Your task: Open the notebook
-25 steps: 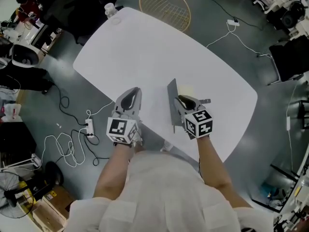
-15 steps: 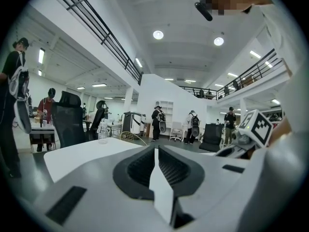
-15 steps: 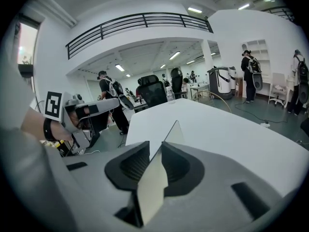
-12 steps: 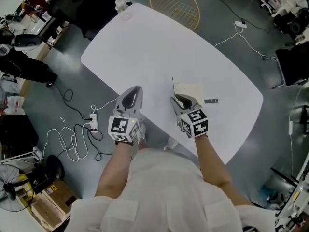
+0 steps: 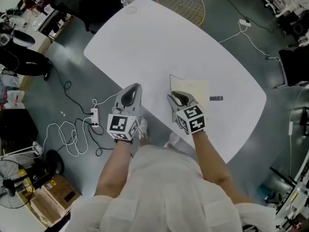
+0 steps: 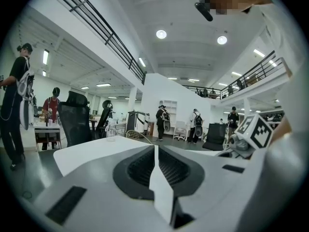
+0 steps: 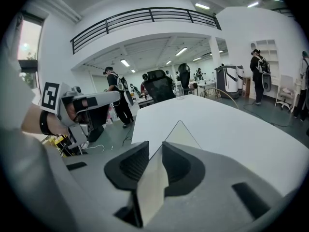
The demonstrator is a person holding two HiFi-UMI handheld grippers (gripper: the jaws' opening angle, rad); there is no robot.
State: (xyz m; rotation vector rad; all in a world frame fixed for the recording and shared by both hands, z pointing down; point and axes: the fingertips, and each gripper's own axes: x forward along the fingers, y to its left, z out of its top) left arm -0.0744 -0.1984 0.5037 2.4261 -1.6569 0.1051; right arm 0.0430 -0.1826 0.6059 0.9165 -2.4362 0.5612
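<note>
White table [image 5: 145, 42]: the notebook [image 5: 195, 88] lies near your edge. Its cover [image 7: 181, 138] now stands upright (it leaned a second ago), so call it half open. Your right gripper [image 5: 175, 98] jaws have just been opening and stand apart round the cover. Your left gripper [image 5: 131, 94] is pinched together, empty. Small dark object [image 5: 216, 98]: unidentifiable.

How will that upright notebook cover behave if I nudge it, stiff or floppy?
The notebook cover stands nearly on edge, thin, so a light nudge would probably tip it either way. Its edges look straight, so likely fairly stiff. The right gripper's jaws have just been opening around it.
</note>
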